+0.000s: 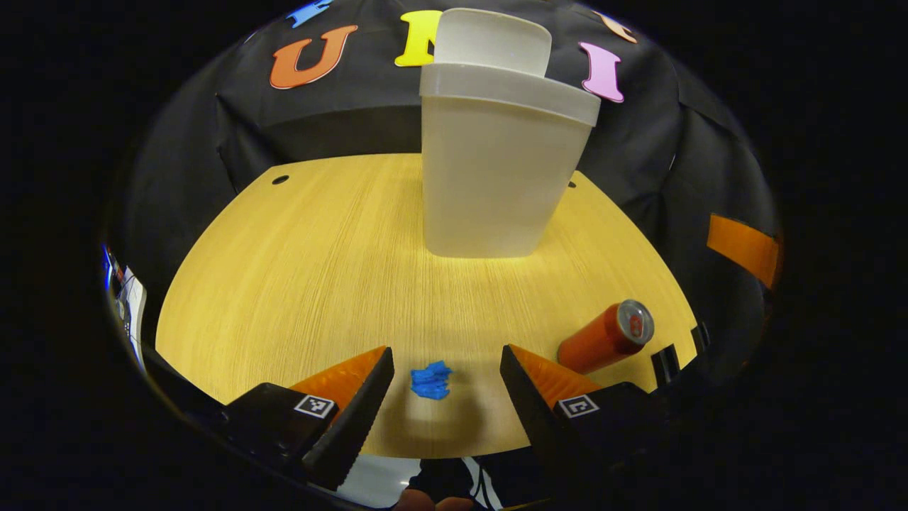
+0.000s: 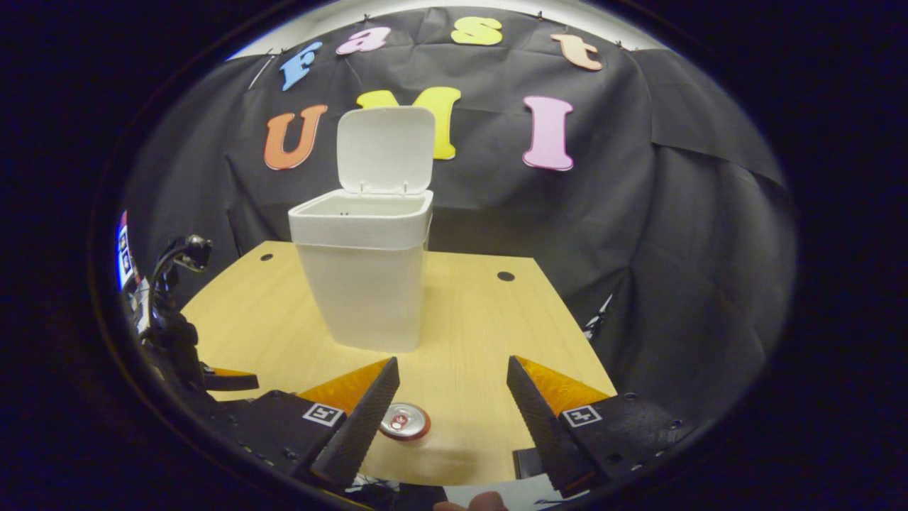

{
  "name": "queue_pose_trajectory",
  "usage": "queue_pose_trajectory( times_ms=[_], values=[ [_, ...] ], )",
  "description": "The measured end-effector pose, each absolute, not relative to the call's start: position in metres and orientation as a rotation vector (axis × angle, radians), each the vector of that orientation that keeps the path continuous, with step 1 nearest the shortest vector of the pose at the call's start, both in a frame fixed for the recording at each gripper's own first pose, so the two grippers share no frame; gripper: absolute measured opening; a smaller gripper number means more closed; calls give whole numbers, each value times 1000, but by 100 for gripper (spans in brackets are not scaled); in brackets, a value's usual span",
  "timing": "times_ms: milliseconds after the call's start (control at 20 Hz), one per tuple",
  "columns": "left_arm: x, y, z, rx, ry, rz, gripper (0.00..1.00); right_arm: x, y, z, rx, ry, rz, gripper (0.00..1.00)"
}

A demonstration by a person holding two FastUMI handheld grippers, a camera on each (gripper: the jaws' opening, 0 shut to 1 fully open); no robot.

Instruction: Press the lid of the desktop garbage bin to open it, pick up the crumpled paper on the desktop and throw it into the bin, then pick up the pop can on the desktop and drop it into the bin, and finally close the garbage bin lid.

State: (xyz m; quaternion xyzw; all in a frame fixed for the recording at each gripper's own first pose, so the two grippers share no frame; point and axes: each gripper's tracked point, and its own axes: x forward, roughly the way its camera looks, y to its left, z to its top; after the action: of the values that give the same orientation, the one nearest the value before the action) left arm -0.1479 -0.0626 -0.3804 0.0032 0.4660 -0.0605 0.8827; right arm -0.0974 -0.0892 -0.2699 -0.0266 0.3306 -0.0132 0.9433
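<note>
The white bin point(image 1: 496, 177) stands at the middle of the wooden table point(image 1: 298, 270) with its lid point(image 1: 493, 39) swung up. A blue crumpled paper point(image 1: 430, 380) lies on the table just ahead of and between the fingers of my open left gripper point(image 1: 445, 350). An orange pop can point(image 1: 606, 337) sits to the right of it. In the right gripper view the bin point(image 2: 365, 284) and its raised lid point(image 2: 385, 150) stand ahead. The can's silver top point(image 2: 404, 421) shows below my open right gripper point(image 2: 452, 362), close to its left finger.
The left gripper and the hand holding it point(image 2: 177, 333) show at the table's left edge in the right gripper view. Black cloth walls the booth behind and at the sides. Two small holes point(image 2: 505, 275) mark the table's far corners. An orange strip point(image 1: 741, 245) hangs at right.
</note>
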Motion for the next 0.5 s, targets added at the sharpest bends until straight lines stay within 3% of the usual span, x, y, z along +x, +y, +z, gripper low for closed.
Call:
queue_pose_trajectory(
  times_ms=[500],
  values=[
    [-154,-49,-432,20,1064,-80,98,-119,-94,-282,-54,730,-38,95]
  ],
)
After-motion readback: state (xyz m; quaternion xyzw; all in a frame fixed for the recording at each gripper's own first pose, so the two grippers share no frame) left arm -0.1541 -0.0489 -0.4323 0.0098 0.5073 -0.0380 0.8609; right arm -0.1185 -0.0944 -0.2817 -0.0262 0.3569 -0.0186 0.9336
